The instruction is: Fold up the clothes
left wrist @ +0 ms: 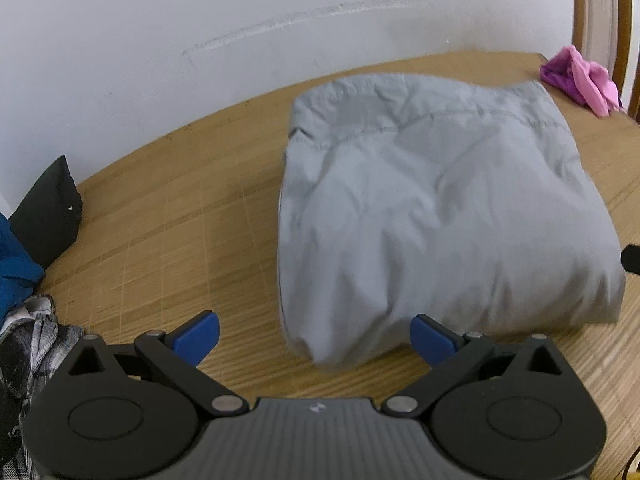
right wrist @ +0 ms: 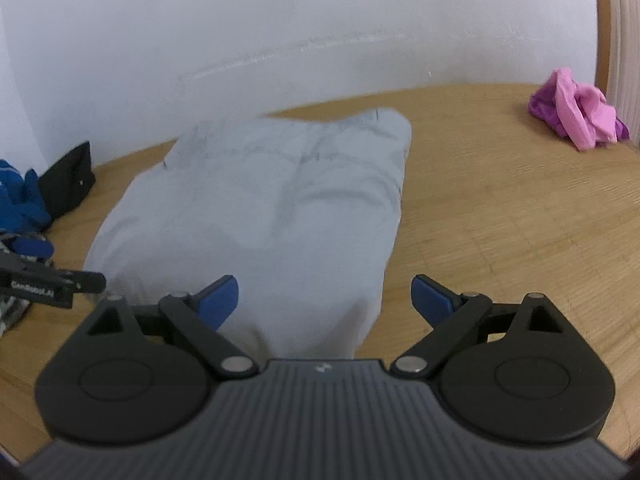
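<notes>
A grey garment (left wrist: 436,208) lies folded into a thick rectangle on the wooden table (left wrist: 168,232); it also shows in the right wrist view (right wrist: 272,208). My left gripper (left wrist: 316,340) is open and empty, its blue pads astride the garment's near left corner, just above it. My right gripper (right wrist: 324,300) is open and empty over the garment's near right end. The left gripper's tip (right wrist: 52,280) shows at the left edge of the right wrist view.
A pink and purple garment (right wrist: 576,110) lies bunched at the table's far right. At the left lie a black cloth (left wrist: 50,210), a blue garment (left wrist: 14,268) and a grey plaid one (left wrist: 28,352). A white wall (left wrist: 240,20) backs the table.
</notes>
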The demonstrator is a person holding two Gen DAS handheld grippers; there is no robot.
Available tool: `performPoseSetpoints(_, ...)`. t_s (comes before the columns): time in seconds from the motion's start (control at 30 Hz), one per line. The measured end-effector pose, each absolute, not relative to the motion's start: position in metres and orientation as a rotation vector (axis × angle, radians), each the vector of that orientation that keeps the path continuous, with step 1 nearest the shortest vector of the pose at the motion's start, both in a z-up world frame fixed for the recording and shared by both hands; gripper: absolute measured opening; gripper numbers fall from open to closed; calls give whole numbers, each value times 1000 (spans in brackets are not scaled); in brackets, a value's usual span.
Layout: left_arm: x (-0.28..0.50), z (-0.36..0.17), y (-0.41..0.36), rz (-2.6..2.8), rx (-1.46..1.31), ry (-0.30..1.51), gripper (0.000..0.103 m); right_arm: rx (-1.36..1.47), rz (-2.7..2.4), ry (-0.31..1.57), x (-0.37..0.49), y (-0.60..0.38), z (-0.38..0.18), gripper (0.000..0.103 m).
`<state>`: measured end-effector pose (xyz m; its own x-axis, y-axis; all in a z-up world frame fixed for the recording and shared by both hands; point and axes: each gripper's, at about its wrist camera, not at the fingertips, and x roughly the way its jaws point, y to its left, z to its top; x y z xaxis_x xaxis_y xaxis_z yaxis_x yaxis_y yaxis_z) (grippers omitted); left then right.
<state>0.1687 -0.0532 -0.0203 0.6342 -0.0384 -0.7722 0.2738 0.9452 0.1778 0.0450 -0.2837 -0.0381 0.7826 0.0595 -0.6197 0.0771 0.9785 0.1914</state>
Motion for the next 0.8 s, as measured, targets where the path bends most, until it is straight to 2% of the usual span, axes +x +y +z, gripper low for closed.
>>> performPoseSetpoints(0.3,172,-39,-52,-205,311,901,103,262,-1,738,41,-279,-54,95)
performPoseSetpoints(0.6,190,-59,-63,-201,337,936,103,9,-14,781,73,-254,-76,95)
performPoseSetpoints(0.8,204,-68,-79,-150,350,950,103,-149,159,768,115,-261,-80,95)
